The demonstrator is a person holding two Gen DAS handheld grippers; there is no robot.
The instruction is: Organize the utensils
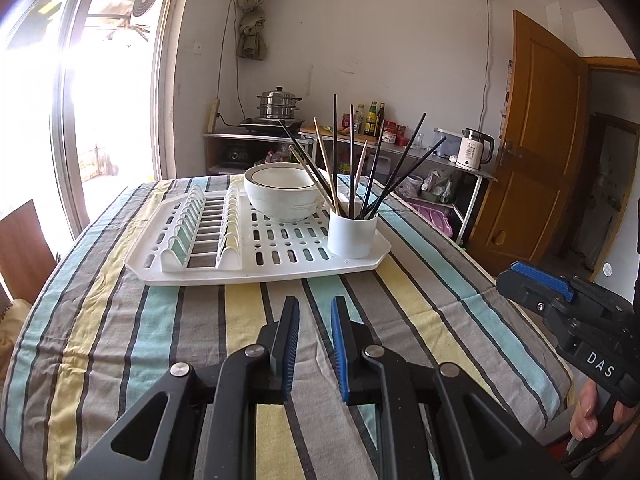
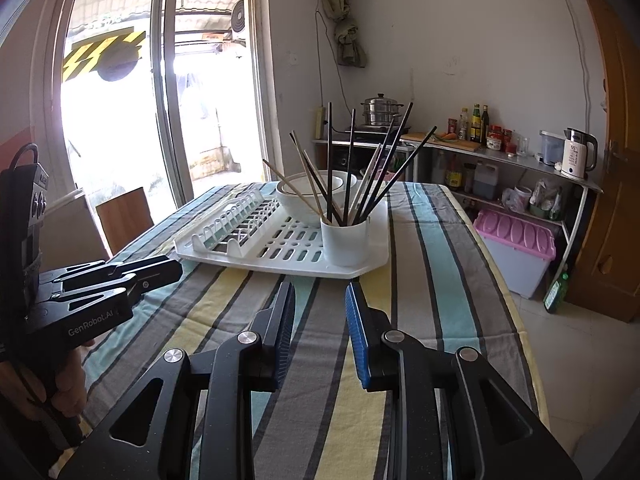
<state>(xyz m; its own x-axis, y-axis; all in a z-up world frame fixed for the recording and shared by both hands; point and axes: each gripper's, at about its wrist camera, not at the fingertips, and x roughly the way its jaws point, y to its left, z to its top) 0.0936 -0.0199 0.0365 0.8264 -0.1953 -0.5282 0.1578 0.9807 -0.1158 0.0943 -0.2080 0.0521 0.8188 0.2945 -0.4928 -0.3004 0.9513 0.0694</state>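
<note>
Your striped tablecloth covers a table that fills the lower half of both views. On it, ahead of you, sits a white drying rack with an empty row of plate slots on its left side. A white bowl rests at the back of the rack. Just right of the bowl stands a white holder cup with the chopsticks, dark and pale, fanned upright inside it.

No utensils lie loose on the cloth, so the sorting looks largely done or not yet begun; you cannot tell which.

Your left gripper has its jaws slightly parted and holds nothing. Your right gripper is parted a little wider, also empty. Both hover over bare cloth, short of the rack.

Beyond the table are a bright sliding glass door, a kitchen shelf with a steamer pot and a kettle, and a wooden door.
</note>
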